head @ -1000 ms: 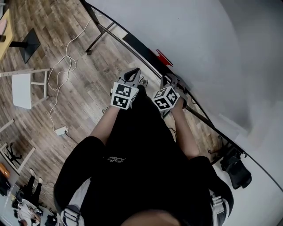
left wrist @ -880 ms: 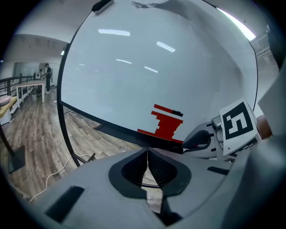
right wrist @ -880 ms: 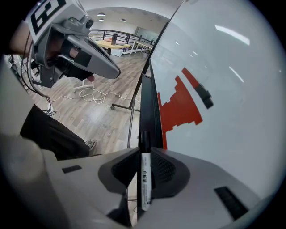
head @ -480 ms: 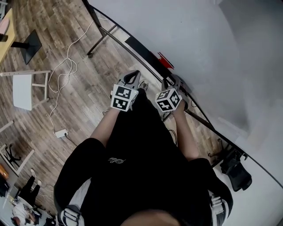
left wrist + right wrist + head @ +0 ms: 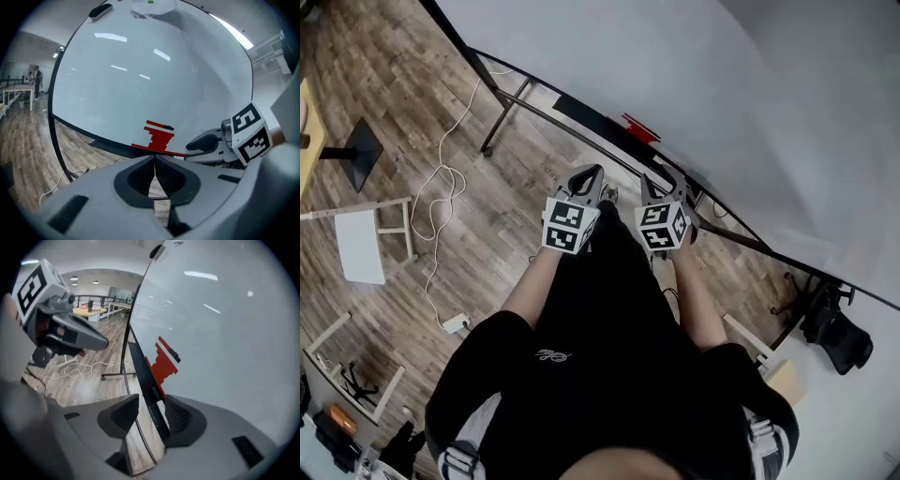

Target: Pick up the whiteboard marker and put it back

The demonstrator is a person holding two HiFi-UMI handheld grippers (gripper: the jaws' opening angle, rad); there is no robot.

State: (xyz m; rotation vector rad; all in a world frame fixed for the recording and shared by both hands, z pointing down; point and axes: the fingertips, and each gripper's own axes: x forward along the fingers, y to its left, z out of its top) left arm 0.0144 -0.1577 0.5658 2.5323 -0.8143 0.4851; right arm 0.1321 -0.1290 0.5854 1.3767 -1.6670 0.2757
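The right tool (image 5: 152, 403) stands wide and empty at the whiteboard (image 5: 225, 348), its jaws having just been opening. The left tool (image 5: 154, 158) is closed on nothing.

Black short-sleeved shirt (image 5: 609, 347), grey left gripper (image 5: 590, 172), right gripper (image 5: 655, 177), marker cubes (image 5: 570, 226)

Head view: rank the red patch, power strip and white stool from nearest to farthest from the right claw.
Measured from the right claw, whose jaws have just been opening and hold nothing:
1. The red patch, just ahead on the whiteboard.
2. The power strip, on the floor to the left, lower in the picture.
3. The stool, farthest left.
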